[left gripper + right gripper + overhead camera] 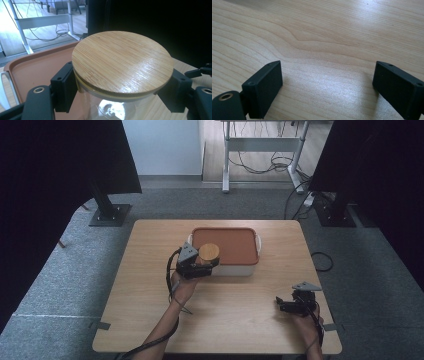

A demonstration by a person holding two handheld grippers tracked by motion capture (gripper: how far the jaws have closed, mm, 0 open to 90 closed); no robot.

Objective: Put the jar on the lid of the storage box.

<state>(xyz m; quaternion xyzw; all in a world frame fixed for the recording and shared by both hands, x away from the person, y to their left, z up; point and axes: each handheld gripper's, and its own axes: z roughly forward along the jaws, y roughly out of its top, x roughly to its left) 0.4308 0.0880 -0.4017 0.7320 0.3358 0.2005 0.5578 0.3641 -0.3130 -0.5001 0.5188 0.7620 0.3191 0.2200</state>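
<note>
The right hand-held gripper (285, 304) is kept low over the bare worktop (235, 320) at the near right, its jaws spread wide with nothing between them. Farther on, the glass jar (110, 105) with a bamboo lid (209, 251) is clamped by the left hand-held gripper (206, 266), at the near left corner of the orange-lidded box (235, 245).
</note>
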